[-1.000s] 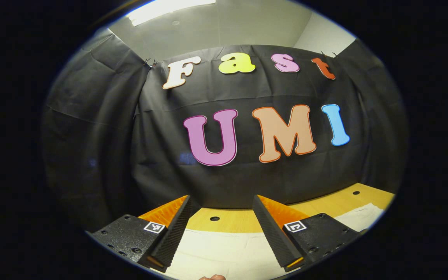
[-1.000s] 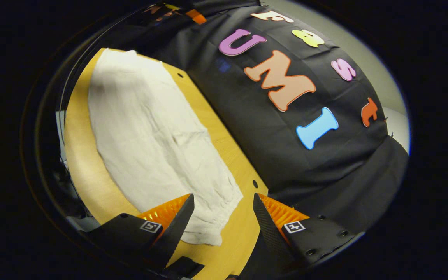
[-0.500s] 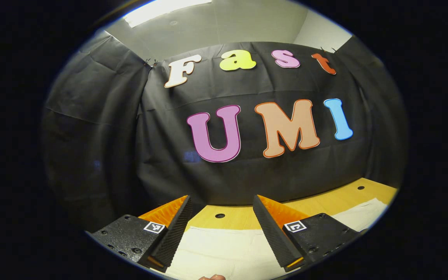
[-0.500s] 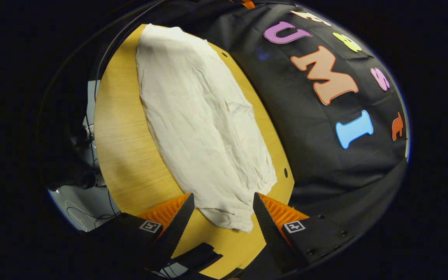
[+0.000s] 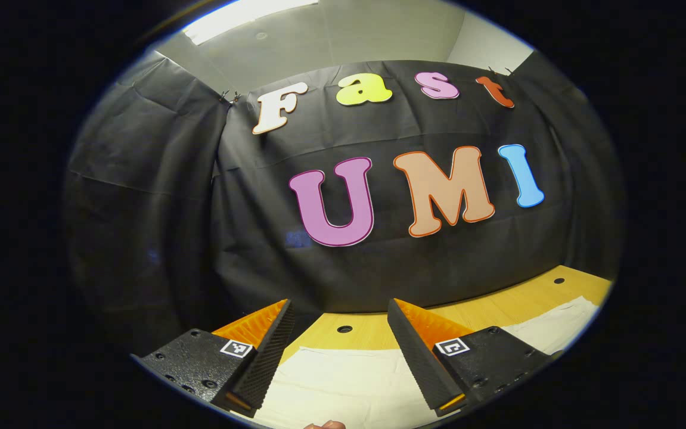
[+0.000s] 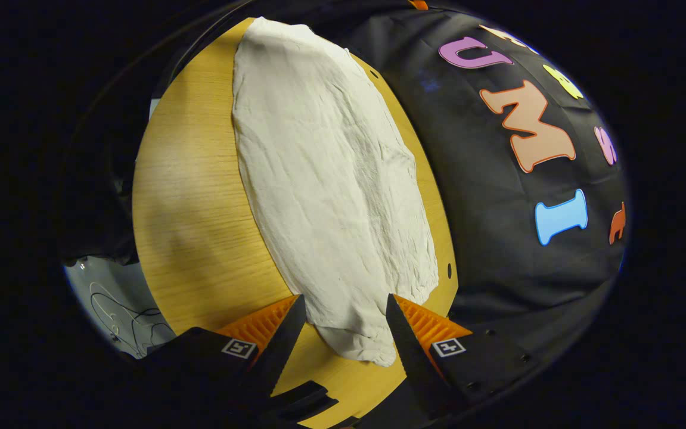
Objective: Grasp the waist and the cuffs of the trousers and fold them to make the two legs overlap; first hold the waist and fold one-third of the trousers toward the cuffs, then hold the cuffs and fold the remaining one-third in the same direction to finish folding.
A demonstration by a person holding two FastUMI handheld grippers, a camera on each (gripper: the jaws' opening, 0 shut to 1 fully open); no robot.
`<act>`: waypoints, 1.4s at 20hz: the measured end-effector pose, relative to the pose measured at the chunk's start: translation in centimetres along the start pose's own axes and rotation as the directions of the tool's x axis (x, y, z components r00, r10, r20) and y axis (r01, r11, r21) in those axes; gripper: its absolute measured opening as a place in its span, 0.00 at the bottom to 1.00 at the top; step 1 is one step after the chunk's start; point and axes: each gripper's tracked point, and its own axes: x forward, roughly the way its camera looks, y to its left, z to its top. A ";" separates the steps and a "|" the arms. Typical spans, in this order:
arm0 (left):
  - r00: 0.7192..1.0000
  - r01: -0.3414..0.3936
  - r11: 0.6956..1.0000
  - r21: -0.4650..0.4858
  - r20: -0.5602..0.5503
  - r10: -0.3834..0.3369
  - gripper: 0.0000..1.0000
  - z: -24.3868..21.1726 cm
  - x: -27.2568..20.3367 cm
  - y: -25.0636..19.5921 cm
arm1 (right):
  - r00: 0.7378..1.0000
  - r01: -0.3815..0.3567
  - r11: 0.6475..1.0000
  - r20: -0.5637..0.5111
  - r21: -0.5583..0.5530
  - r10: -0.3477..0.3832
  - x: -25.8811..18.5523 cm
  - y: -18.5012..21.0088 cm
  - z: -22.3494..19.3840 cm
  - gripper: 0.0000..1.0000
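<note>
two grippers, both with jaws spread and nothing between them. the right gripper (image 6: pixel 343 333) hangs over the near end of the trousers (image 6: pixel 331 179), its fingers standing either side of the narrow tip of cloth but apart from it, not pressing; the left gripper (image 5: pixel 340 351) looks level at the booth wall with a strip of the same pale cloth below and ahead of its fingers, untouched as far as i can tell. the trousers lie lengthwise on the wooden table (image 6: pixel 193 208), running from just in front of the right gripper away to the far edge, close along the side by the black wall. they read as one long tapering slab, so my judgement is that the legs already overlap, though no seam or second edge is clear enough to confirm it. which end is waist and which is cuffs cannot be told from these views. step in hand, as i judge it: reach-in before the first third-fold, no grasp made yet. next move calls for lowering each gripper to its end of the cloth, closing on the full stack of layers, then lifting and carrying it over evenly. cloth is off-white, thin, softly creased, with ripples near the tip; it looks limp and likely to sag or slip if only the top layer is pinched.
</note>
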 end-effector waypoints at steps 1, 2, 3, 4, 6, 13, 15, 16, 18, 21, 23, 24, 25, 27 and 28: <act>1.000 0.000 1.000 -0.001 -0.003 0.000 0.95 0.0 0.0 0.0 | 1.000 0.001 1.000 0.000 0.008 -0.001 0.2 -0.3 0.1 0.91; 1.000 0.000 1.000 0.000 -0.004 0.000 0.95 -0.1 0.1 0.1 | 1.000 0.007 1.000 -0.002 0.009 -0.007 0.7 -0.6 0.1 0.88; 1.000 0.002 1.000 0.004 -0.002 -0.002 0.94 -0.1 0.1 0.1 | 1.000 0.013 1.000 -0.003 0.007 -0.013 1.0 -0.8 0.5 0.88; 1.000 0.003 1.000 0.010 0.001 -0.003 0.94 0.0 0.1 0.1 | 1.000 0.019 1.000 -0.012 0.004 -0.019 1.5 -1.0 0.6 0.88; 1.000 0.006 1.000 0.022 0.007 -0.006 0.94 0.1 0.2 0.3 | 1.000 0.022 1.000 -0.019 -0.005 -0.022 2.4 -1.2 0.8 0.78; 1.000 0.010 0.997 0.074 -0.008 -0.009 0.94 -1.1 0.2 1.1 | 0.999 -0.016 0.999 -0.043 0.040 0.018 2.8 0.1 0.8 0.10; 1.000 0.015 0.993 0.121 -0.019 -0.013 0.94 -2.3 -0.4 2.2 | 0.998 -0.024 0.996 -0.053 0.088 0.029 3.0 0.0 0.7 0.15; 0.999 0.017 0.989 0.150 -0.030 -0.013 0.96 -3.0 -0.9 2.9 | 0.998 -0.019 0.996 -0.051 0.083 0.024 3.0 -0.1 0.8 0.12; 0.998 0.025 0.979 0.201 -0.059 -0.014 0.95 -4.5 -1.3 3.9 | 0.999 -0.005 0.999 -0.042 0.048 0.007 3.0 0.0 1.0 0.10; 0.994 0.046 0.962 0.270 -0.103 -0.019 0.95 -6.7 -1.7 5.3 | 0.999 -0.004 0.998 -0.047 0.068 0.007 3.0 0.0 0.7 0.12; 0.990 0.066 0.943 0.326 -0.137 -0.022 0.94 -8.4 -2.1 6.5 | 0.999 -0.006 0.996 -0.048 0.084 0.010 3.0 -0.1 0.8 0.12; 0.987 0.084 0.929 0.360 -0.159 -0.028 0.95 -9.4 -2.5 7.1 | 0.999 -0.004 0.997 -0.049 0.078 0.008 3.0 -0.1 0.9 0.13; 0.983 0.102 0.914 0.393 -0.179 -0.033 0.94 -10.2 -2.9 7.5 | 0.999 0.000 0.998 -0.050 0.069 0.004 3.0 -0.1 0.8 0.13; 0.976 0.144 0.886 0.441 -0.212 -0.053 0.94 -11.8 -3.7 8.1 | 0.999 0.007 0.998 -0.053 0.065 -0.004 3.0 -0.2 0.8 0.13; 0.971 0.169 0.873 0.458 -0.229 -0.069 0.94 -12.6 -4.3 8.3 | 0.998 0.009 0.997 -0.055 0.072 -0.005 3.0 -0.2 0.8 0.13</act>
